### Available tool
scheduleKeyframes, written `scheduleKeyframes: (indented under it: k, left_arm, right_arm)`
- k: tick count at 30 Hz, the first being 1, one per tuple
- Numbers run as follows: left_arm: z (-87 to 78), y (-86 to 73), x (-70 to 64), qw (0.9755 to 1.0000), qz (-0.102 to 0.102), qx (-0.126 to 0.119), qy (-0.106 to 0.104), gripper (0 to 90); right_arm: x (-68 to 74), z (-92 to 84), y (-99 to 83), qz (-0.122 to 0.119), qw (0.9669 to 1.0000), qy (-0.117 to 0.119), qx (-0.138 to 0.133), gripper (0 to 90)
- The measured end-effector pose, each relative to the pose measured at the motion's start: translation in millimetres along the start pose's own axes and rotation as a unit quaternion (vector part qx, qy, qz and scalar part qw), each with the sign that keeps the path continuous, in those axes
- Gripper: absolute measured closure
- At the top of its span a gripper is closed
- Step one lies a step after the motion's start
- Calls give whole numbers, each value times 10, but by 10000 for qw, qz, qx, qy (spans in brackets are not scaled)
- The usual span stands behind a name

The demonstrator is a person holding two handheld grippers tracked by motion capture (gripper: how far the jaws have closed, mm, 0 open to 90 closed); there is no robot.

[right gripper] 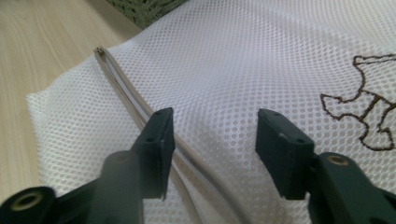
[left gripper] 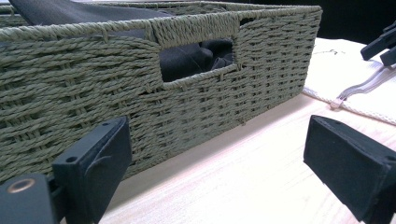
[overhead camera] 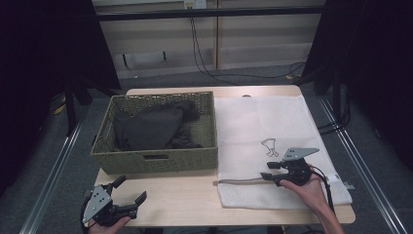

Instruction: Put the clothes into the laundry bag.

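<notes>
Right gripper (right gripper: 210, 154): jaws apart, over the white mesh bag (right gripper: 261, 60), zipper (right gripper: 126, 88) beside one jaw.
Left gripper (left gripper: 215, 172): jaws apart, empty, above the table (left gripper: 224, 186), just before the basket (left gripper: 116, 98) of dark clothes (overhead camera: 151, 126).

The left claw (overhead camera: 130, 196) rests low at the near left in the person's left hand (overhead camera: 104, 225), jaws wide apart, while the right claw (overhead camera: 271, 170), gripped by the right hand (overhead camera: 307, 190), points leftward with jaws parted.
</notes>
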State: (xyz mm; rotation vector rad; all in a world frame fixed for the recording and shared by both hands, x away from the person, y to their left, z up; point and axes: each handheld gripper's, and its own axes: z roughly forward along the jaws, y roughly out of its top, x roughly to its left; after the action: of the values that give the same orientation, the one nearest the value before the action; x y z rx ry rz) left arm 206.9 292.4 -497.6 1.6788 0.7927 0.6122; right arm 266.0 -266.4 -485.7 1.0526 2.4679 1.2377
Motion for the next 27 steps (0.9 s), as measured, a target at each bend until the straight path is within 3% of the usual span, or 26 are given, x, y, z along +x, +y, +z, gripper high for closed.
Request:
scheduleKeyframes:
  k: [1,8,10,15,17,21,27]
  left_arm:
    - [2,0,-4,10000,-4,20,37,79]
    - [5,-8,3,10000,-56,1,34,79]
    - [-2,-6,18,10000,18,41,27,81]
    - [-3,-6,20,10000,21,41,23,81]
    - [5,-11,9,10000,-82,-11,43,81]
    - [1,-12,24,10000,5,75,22,81]
    - [8,-14,28,10000,10,80,22,81]
  right_arm:
    - [-24,20,-11,20,10000,52,5,397]
    - [-47,67,-50,-106,9995,-117,258,377]
    - [-48,127,-90,-167,9989,-133,408,361]
    - [-35,139,-119,-206,9991,-130,361,335]
    - [-21,142,-120,-282,9987,-185,384,339]
    - [6,144,-108,-408,9972,-421,460,438]
    - [-42,119,-106,-256,9971,-584,419,625]
